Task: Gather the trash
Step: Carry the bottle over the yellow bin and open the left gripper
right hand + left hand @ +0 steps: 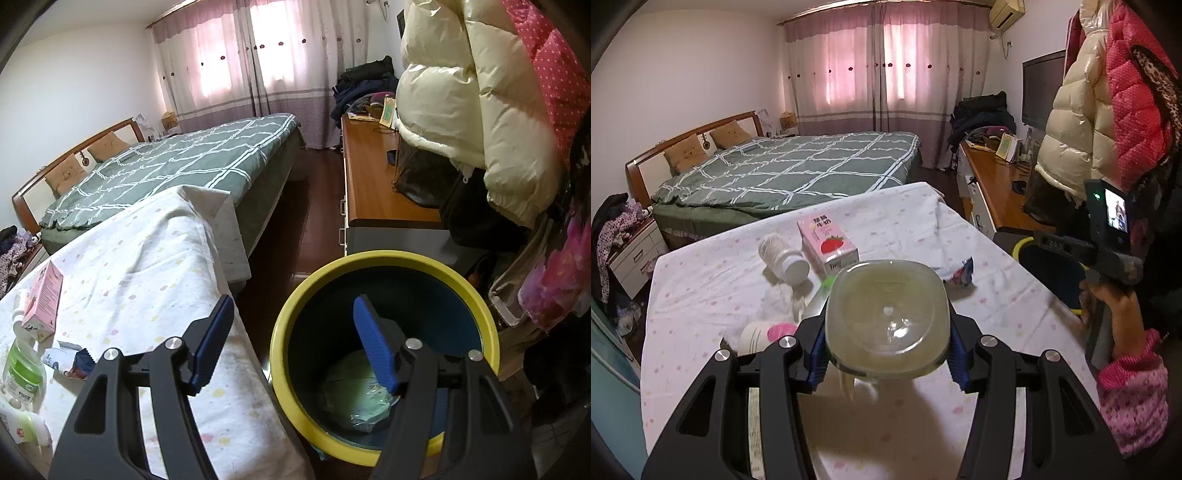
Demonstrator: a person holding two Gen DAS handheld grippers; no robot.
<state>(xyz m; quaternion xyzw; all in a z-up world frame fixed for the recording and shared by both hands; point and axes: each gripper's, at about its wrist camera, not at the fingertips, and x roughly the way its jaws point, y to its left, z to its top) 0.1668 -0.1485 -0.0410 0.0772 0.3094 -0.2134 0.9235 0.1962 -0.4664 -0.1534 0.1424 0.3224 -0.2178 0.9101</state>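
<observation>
The left hand-held gripper point(887, 345) is clamped on a clear plastic bottle point(887, 317), its blue pads pressing both sides; the bottle's squarish, rounded-corner base faces the camera, cloudy and yellowish-green in tint with a small moulded nub at its centre, and it is held above the desk point(701, 288), which is draped in a white cloth dotted with pale spots; behind the bottle on the cloth lie a pink strawberry milk carton point(827, 243) tipped on its side, a white-capped jar point(781, 258) just beside it, a crumpled snack wrapper point(958, 275) to the right, and a white cup with a pink piece point(764, 334) near the left finger; the right hand-held gripper point(291, 345) hangs with its jaws wide apart and nothing between them, one finger over the desk edge, the other over a yellow-rimmed dark blue bin point(388, 258) standing on the floor just beside the desk; a pale green crumpled bag point(354, 402) lies at the bin's bottom.
</observation>
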